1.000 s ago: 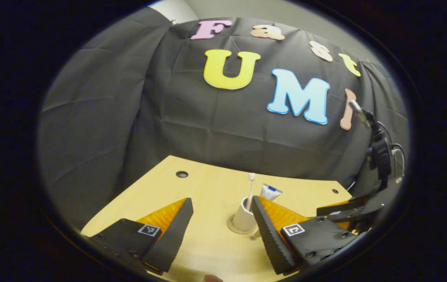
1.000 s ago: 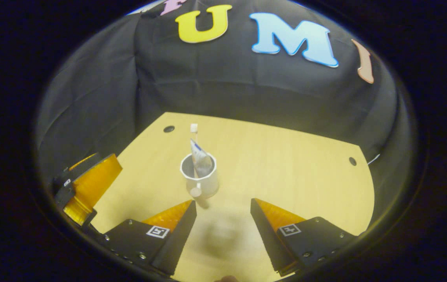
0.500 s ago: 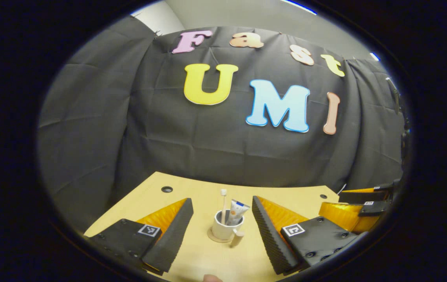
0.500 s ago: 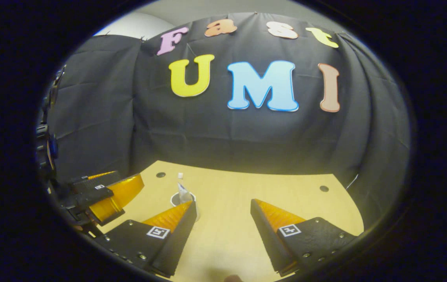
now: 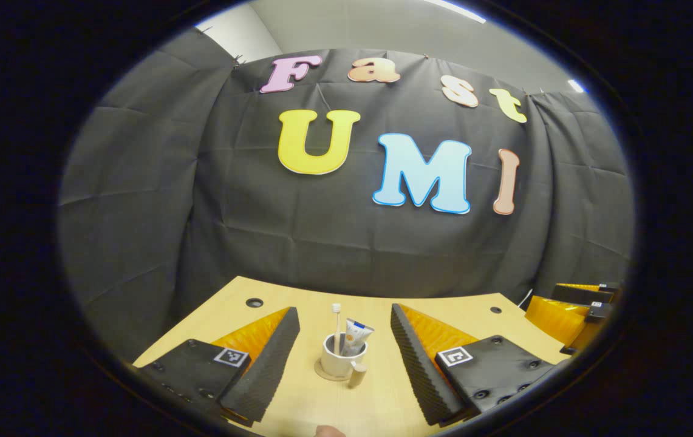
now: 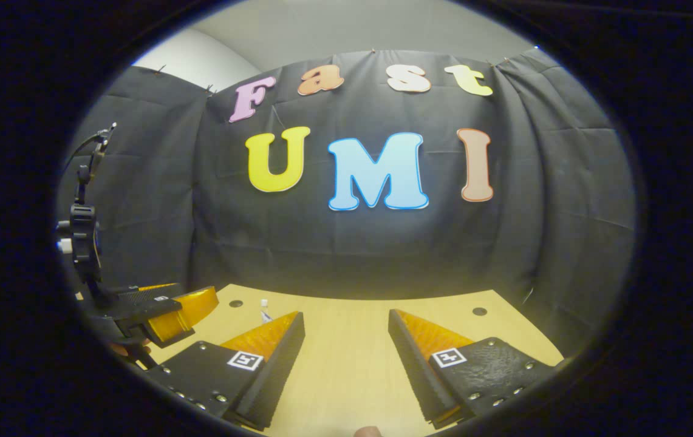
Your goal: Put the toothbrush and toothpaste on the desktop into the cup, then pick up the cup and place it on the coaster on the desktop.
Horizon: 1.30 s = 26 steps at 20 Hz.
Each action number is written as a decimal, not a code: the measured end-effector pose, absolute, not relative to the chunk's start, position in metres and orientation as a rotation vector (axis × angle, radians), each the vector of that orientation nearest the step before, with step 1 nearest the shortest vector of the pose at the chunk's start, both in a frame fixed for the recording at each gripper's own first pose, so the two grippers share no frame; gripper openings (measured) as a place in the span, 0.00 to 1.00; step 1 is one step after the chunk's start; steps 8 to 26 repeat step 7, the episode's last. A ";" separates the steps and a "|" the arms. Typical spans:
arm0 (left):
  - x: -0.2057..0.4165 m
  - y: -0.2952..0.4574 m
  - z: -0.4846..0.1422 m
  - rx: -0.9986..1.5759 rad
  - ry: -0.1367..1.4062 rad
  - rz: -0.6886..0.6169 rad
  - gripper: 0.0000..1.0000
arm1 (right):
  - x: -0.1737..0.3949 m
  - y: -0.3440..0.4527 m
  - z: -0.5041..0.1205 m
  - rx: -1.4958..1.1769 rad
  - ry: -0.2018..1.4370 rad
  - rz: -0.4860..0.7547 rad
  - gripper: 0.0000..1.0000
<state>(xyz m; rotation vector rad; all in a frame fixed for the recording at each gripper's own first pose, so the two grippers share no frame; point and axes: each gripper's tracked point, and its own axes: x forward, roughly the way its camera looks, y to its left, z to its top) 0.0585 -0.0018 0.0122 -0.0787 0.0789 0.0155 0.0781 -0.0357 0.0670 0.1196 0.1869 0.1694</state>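
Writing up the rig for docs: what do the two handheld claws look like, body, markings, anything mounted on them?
Both match: each left claw and right claw finger is a wedge with a ribbed inner face, a translucent orange shell behind it, and a black bolted base plate carrying a small square black-and-white marker tag. In the right gripper view, the left claw also carries an upright black bracket with a thin cable.

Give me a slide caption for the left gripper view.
Cup holding toothbrush and toothpaste rests on coaster.

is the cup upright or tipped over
Upright. In the left gripper view the cup stands on the coaster, rim up, with the toothbrush and toothpaste sticking out.
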 end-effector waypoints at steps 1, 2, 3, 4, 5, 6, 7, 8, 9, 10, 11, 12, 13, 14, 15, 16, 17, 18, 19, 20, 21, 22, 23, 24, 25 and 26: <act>0.058 -0.002 0.011 -0.078 0.080 0.020 0.97 | 0.078 -0.040 0.067 0.128 0.185 0.161 0.85; 0.057 -0.002 0.011 -0.079 0.081 0.021 0.97 | 0.076 -0.043 0.066 0.135 0.185 0.159 0.85; 0.057 -0.003 0.011 -0.080 0.082 0.024 0.97 | 0.077 -0.046 0.067 0.143 0.182 0.155 0.85; 0.055 -0.003 0.011 -0.081 0.082 0.026 1.00 | 0.077 -0.048 0.067 0.147 0.183 0.156 0.85; 0.054 -0.003 0.012 -0.081 0.080 0.026 0.97 | 0.079 -0.049 0.068 0.152 0.180 0.153 0.85; 0.052 -0.003 0.014 -0.080 0.077 0.028 1.00 | 0.079 -0.051 0.068 0.157 0.179 0.152 0.85; 0.051 -0.003 0.015 -0.079 0.074 0.028 1.00 | 0.080 -0.053 0.070 0.162 0.173 0.147 0.85; 0.051 -0.003 0.015 -0.079 0.074 0.028 1.00 | 0.080 -0.053 0.070 0.162 0.173 0.147 0.85; 0.051 -0.003 0.015 -0.079 0.074 0.028 1.00 | 0.080 -0.053 0.070 0.162 0.173 0.147 0.85; 0.051 -0.003 0.015 -0.079 0.074 0.028 1.00 | 0.080 -0.053 0.070 0.162 0.173 0.147 0.85; 0.051 -0.003 0.015 -0.079 0.074 0.028 1.00 | 0.080 -0.053 0.070 0.162 0.173 0.147 0.85; 0.051 -0.003 0.015 -0.079 0.074 0.028 1.00 | 0.080 -0.053 0.070 0.162 0.173 0.147 0.85; 0.051 -0.003 0.015 -0.079 0.074 0.028 1.00 | 0.080 -0.053 0.070 0.162 0.173 0.147 0.85; 0.051 -0.003 0.015 -0.079 0.074 0.028 1.00 | 0.080 -0.053 0.070 0.162 0.173 0.147 0.85; 0.051 -0.003 0.015 -0.079 0.074 0.028 1.00 | 0.080 -0.053 0.070 0.162 0.173 0.147 0.85; 0.051 -0.003 0.015 -0.079 0.074 0.028 1.00 | 0.080 -0.053 0.070 0.162 0.173 0.147 0.85; 0.051 -0.003 0.015 -0.079 0.074 0.028 1.00 | 0.080 -0.053 0.070 0.162 0.173 0.147 0.85; 0.051 -0.003 0.015 -0.079 0.074 0.028 1.00 | 0.080 -0.053 0.070 0.162 0.173 0.147 0.85; 0.051 -0.003 0.015 -0.079 0.074 0.028 1.00 | 0.080 -0.053 0.070 0.162 0.173 0.147 0.85; 0.051 -0.003 0.015 -0.079 0.074 0.028 1.00 | 0.080 -0.053 0.070 0.162 0.173 0.147 0.85; 0.051 -0.003 0.015 -0.079 0.074 0.028 1.00 | 0.080 -0.053 0.070 0.162 0.173 0.147 0.85; 0.051 -0.003 0.015 -0.079 0.074 0.028 1.00 | 0.080 -0.053 0.070 0.162 0.173 0.147 0.85; 0.051 -0.003 0.015 -0.079 0.074 0.028 1.00 | 0.080 -0.053 0.070 0.162 0.173 0.147 0.85; 0.051 -0.003 0.015 -0.079 0.074 0.028 1.00 | 0.080 -0.053 0.070 0.162 0.173 0.147 0.85; 0.051 -0.003 0.015 -0.079 0.074 0.028 1.00 | 0.080 -0.053 0.070 0.162 0.173 0.147 0.85; 0.051 -0.003 0.015 -0.079 0.074 0.028 1.00 | 0.080 -0.053 0.070 0.162 0.173 0.147 0.85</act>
